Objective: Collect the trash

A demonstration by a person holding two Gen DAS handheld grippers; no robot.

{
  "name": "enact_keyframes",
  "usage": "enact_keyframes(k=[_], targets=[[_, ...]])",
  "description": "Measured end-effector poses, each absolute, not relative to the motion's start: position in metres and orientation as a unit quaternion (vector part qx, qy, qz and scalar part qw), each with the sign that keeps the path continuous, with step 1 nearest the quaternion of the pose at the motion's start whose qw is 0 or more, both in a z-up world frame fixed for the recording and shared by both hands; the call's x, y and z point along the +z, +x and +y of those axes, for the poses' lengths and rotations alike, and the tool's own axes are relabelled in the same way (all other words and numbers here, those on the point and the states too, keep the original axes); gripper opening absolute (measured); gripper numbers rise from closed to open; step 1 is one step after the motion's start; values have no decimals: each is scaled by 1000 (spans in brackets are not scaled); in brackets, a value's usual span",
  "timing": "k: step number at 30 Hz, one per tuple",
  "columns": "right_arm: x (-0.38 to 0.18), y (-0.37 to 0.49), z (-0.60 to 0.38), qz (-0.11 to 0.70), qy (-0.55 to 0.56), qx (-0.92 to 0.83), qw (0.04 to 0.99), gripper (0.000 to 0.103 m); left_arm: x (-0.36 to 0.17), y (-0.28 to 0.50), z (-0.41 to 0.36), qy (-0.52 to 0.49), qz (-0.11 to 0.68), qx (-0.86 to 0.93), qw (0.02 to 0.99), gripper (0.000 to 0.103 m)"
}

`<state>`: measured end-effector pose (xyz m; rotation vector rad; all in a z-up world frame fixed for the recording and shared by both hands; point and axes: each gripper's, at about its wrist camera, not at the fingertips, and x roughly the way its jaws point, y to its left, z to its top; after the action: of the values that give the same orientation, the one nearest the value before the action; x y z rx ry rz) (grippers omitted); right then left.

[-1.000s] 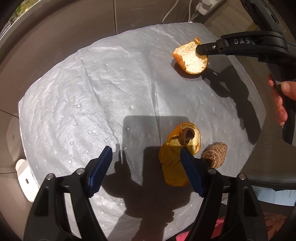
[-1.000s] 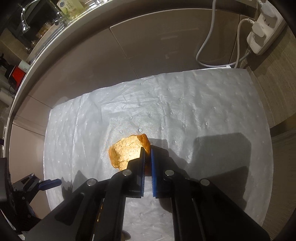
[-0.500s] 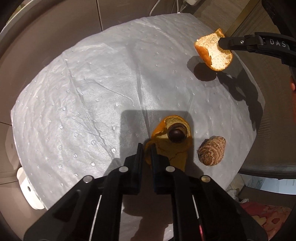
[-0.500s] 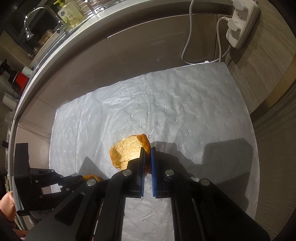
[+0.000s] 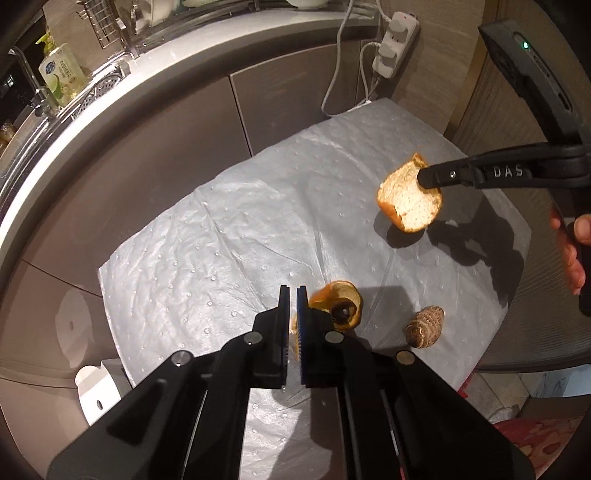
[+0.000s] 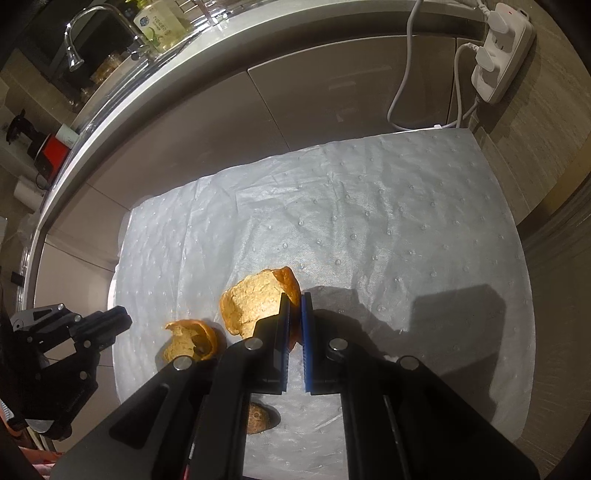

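gripping the edge of an orange peel (image 5: 334, 308), the left gripper (image 5: 292, 295) has its jaws drawn nearly together, the thin rim of the peel pinched between the blue pads; a dark round lump sits in the peel's curled hollow. in the right wrist view the same peel (image 6: 188, 339) hangs off the black left fingers, clear of the sheet. the right gripper (image 6: 294, 306) is likewise clamped tight — on a torn piece of bread (image 6: 255, 302), held by its crust edge, crumb side facing the camera. from the left wrist view the bread (image 5: 408, 205) is raised above the surface, casting a separate shadow below it, with the right gripper's (image 5: 424, 177) black finger tips at its upper corner and a hand (image 5: 574, 254) on the handle at the right border. just right of the peel a brown ridged shell-like item (image 5: 424, 326) lies on the sheet, untouched. everything rests over a grey dimpled absorbent sheet (image 5: 240, 236) spread on the floor — creased, with raised dots. beyond the sheet stand grey cabinet doors (image 6: 332, 99); a white power strip (image 6: 498, 51) with plugged cables hangs at the upper right. farthest back, on the counter, a faucet (image 6: 79, 40) and a soap bottle (image 6: 159, 26) are visible.
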<state>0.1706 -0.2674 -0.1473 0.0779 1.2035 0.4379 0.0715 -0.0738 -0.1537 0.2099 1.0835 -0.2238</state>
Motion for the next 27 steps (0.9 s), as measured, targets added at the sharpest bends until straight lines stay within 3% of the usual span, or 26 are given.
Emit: enact_keyframes(k=[20,21,23,24,25,27], targets=[[-130,130,-238,554,13,234,799,7,-182,66,-39,-34,585,-147,797,5],[-130,128,-240,553,12,231,800,7,-184,65,-46,-42,589,-162,791,9],[-130,127,-245,554,11,225,801,7,-189,64,-64,-43,590,-188,784,30],[-129,127,-249,554,11,222,802,7,-191,64,-75,-40,589,-200,782,52],[-129,127,-253,554,10,218,803,7,-194,62,-86,-33,588,-210,780,63],[-127,126,-264,555,11,211,805,7,-199,61,-108,-17,586,-230,777,66]])
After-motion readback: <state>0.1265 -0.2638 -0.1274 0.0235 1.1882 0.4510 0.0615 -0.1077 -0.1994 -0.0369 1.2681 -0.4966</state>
